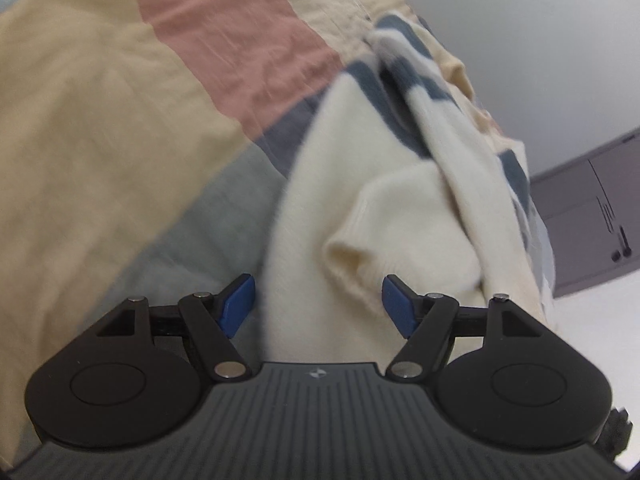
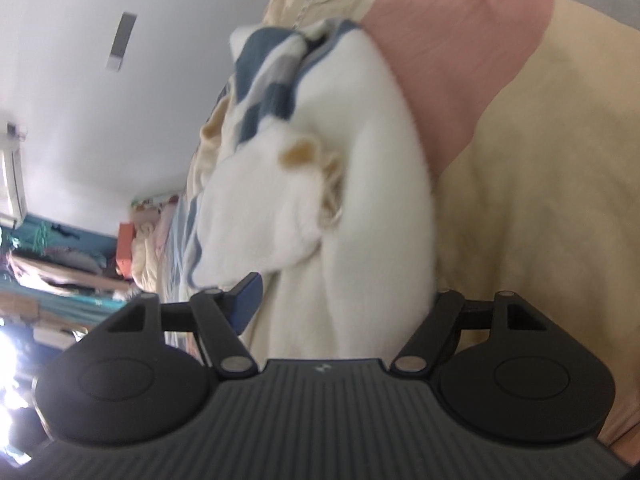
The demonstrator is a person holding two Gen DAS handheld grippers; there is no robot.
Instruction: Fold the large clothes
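Observation:
A cream knit sweater [image 1: 360, 200] with blue-grey stripes lies bunched on a bedspread [image 1: 100, 120] of cream, pink and grey patches. My left gripper [image 1: 318, 306] hovers close over the sweater's near end, its blue pads [image 1: 238, 306] wide apart, with a ribbed cuff and loose cloth between them. In the right wrist view the same sweater [image 2: 312, 184] is heaped on the bedspread [image 2: 540, 160]. My right gripper [image 2: 340, 304] stands wide too. White cloth fills its gap and hides the right pad. The left pad [image 2: 248, 304] sits at the cloth's edge.
A grey cabinet [image 1: 592, 220] stands past the bed's edge by a white wall. In the right wrist view, cluttered shelves [image 2: 60, 264], an orange box [image 2: 126, 248] and more bedding lie beyond the bed. An air conditioner [image 2: 12, 184] hangs on the wall.

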